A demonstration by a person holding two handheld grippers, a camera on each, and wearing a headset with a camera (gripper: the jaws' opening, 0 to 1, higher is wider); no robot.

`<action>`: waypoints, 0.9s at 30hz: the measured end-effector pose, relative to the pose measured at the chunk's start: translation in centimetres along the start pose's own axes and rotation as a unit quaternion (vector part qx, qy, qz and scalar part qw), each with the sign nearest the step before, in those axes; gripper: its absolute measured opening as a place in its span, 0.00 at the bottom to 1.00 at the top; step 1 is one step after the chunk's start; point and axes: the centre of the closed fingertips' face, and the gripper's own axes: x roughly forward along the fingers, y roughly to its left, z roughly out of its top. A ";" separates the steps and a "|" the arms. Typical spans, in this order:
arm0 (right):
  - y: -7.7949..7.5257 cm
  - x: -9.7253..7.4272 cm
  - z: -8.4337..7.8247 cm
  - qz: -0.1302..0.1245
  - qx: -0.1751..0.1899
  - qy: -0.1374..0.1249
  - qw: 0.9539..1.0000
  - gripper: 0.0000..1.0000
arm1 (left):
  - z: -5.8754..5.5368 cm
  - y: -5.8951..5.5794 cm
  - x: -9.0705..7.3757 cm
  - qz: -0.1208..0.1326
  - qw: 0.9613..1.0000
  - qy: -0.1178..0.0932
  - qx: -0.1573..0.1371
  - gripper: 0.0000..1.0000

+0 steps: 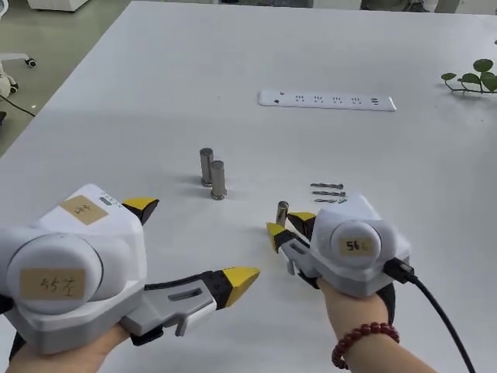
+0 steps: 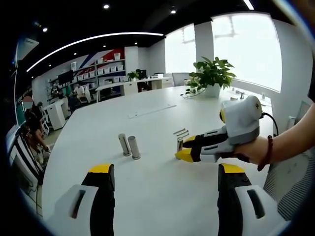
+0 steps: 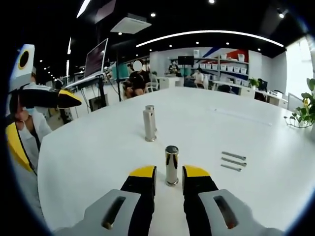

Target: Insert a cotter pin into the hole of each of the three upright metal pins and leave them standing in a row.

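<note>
On the white table (image 1: 155, 93), near the middle of the head view, the far metal pin (image 1: 206, 165) and the near metal pin (image 1: 219, 179) stand upright just beside each other. From this pair, the third metal pin (image 1: 283, 211) stands apart at about 4 o'clock, also upright. The cotter pins (image 1: 328, 193) lie flat on the table in a small parallel group, at about 1 o'clock from the third metal pin and near it. No cotter pin sits in any of the three metal pins.

The right gripper (image 1: 286, 224) is low over the table, with its yellow-tipped jaws on both sides of the third metal pin. In the right gripper view the jaws are only a little apart, and a thin strip of table shows between each jaw and the pin, so they do not clamp it.

The left gripper (image 2: 166, 168) is at about 8 o'clock from the pair of pins, well apart from them. Its jaws are spread wide and hold nothing.

At the far side, at about 12 o'clock, lies a white power strip (image 1: 326, 99), and a green plant (image 1: 474, 78) shows at the right edge.
</note>
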 end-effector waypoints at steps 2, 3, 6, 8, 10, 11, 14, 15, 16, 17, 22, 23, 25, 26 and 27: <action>0.2 -0.2 0.3 0.008 -0.007 -0.002 1.000 0.19 | 0.0 0.0 0.0 0.000 1.000 -0.001 0.000 0.85; 0.2 -0.3 0.3 0.010 -0.008 -0.002 1.000 0.19 | 0.1 0.0 0.0 0.000 1.000 -0.001 -0.001 0.85; 0.2 -0.9 0.8 0.026 -0.008 -0.003 1.000 0.23 | 0.1 0.0 -0.1 0.002 1.000 -0.003 0.000 0.85; 0.2 -1.2 0.9 0.037 -0.012 -0.001 0.999 0.26 | 0.2 0.0 -0.1 0.003 1.000 -0.004 -0.002 0.85; 0.3 -1.5 0.9 0.051 -0.009 0.005 0.999 0.27 | 0.2 0.0 -0.2 0.004 1.000 -0.004 -0.001 0.85; 0.1 -1.8 0.8 0.054 -0.023 0.011 0.998 0.28 | 0.2 0.0 -0.2 0.004 1.000 -0.005 0.000 0.85; 0.1 -2.3 0.9 0.069 -0.027 0.015 0.997 0.29 | 0.3 0.1 -0.3 0.005 1.000 -0.006 0.001 0.85; 0.0 -2.5 1.0 0.075 -0.024 0.016 0.997 0.30 | 0.3 0.1 -0.3 0.006 1.000 -0.006 0.001 0.85; 0.1 -2.6 1.1 0.082 -0.019 0.016 0.996 0.31 | 0.4 0.1 -0.3 0.006 1.000 -0.007 0.001 0.85; 0.1 -2.8 1.2 0.090 -0.020 0.016 0.996 0.31 | 0.4 0.1 -0.4 0.007 1.000 -0.007 0.001 0.85; -0.3 -3.8 2.1 0.123 -0.059 0.023 0.990 0.33 | 0.5 0.3 -0.5 0.012 1.000 -0.009 -0.001 0.85; -0.5 -4.0 2.3 0.123 -0.058 0.024 0.990 0.33 | 0.5 0.3 -0.5 0.012 1.000 -0.009 -0.001 0.85; -0.5 -4.2 2.6 0.136 -0.056 0.023 0.989 0.33 | 0.5 0.3 -0.6 0.013 1.000 -0.008 -0.001 0.85; -0.9 -4.3 2.7 0.139 -0.057 0.026 0.988 0.33 | 0.5 0.3 -0.6 0.014 1.000 -0.007 0.000 0.85; -0.9 -4.3 2.7 0.141 -0.061 0.027 0.988 0.33 | 0.5 0.3 -0.6 0.014 1.000 -0.007 0.000 0.85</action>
